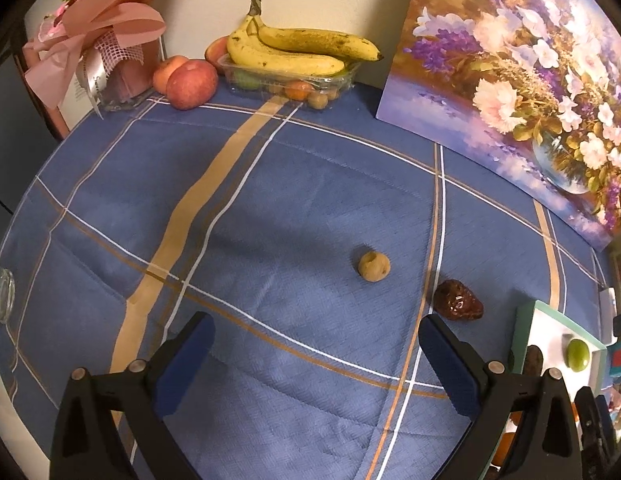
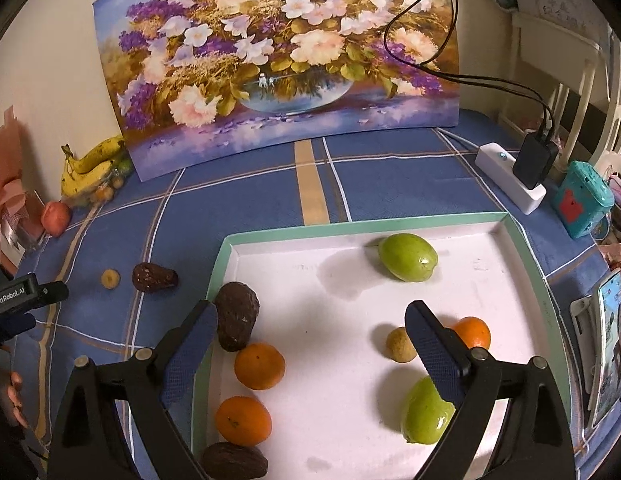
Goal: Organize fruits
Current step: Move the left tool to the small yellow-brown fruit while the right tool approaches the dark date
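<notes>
White tray holds 3 oranges, 2 green fruits, 1 small tan fruit, 2 dark brown fruits. Clear plastic box carries bananas. Tan fruit and dark fruit lie on cloth. Left gripper and right gripper jaws wide, empty.

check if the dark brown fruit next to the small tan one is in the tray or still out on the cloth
Out. The dark brown fruit lies on the blue cloth beside the small tan fruit, left of the tray.

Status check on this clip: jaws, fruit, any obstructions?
Left gripper and right gripper: jaws open, empty. Tan fruit and dark fruit on the cloth, outside the tray. Nothing in the way.
</notes>
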Tool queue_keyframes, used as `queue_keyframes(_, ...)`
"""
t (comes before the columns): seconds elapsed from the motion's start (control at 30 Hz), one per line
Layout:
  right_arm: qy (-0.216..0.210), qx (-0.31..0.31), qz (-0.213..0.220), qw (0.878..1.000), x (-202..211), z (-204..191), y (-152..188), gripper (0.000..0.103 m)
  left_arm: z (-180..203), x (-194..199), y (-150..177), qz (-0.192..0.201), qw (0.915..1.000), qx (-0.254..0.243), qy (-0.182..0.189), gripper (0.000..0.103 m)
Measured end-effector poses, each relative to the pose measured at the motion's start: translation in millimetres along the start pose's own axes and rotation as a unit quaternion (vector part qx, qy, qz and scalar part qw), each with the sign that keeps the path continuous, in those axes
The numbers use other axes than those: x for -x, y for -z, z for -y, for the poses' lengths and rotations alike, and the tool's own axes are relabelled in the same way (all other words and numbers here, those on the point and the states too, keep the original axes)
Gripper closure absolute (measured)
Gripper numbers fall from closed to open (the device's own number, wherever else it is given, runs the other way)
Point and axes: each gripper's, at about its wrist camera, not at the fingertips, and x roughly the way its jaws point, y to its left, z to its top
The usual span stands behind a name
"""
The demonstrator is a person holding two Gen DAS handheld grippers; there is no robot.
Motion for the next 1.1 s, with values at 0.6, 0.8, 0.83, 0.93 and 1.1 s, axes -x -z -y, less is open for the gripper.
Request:
queue_keyframes(0.6,-0.012,0.014,-0.012,1.000,-16,-12,7,0.008,-13,-8,-15,-0.003,0.9999,-0.002,0.010,0.000)
queue_keyframes(0.8,-0.052,0.033,-0.002,0.998,-14,-25,3,0.008,-20,-12,-20,-0.003,0.9998,0.003,0.018,0.000)
queue_keyframes(0.83,-0.062,0.037,-0.001,0.997,-14,-28,3,0.008,-21,-12,-21,0.000,0.9998,0.001,0.018,0.000)
queue_keyframes(0.93,-0.076,0.055,0.000,0.996,-14,-39,2,0.008,-22,-13,-23,0.004,0.9997,-0.001,0.024,0.000)
queue_keyframes(1.1,-0.091,0.073,-0.008,0.993,-15,-56,-1,0.008,-23,-20,-26,0.000,0.9992,0.004,0.041,0.000)
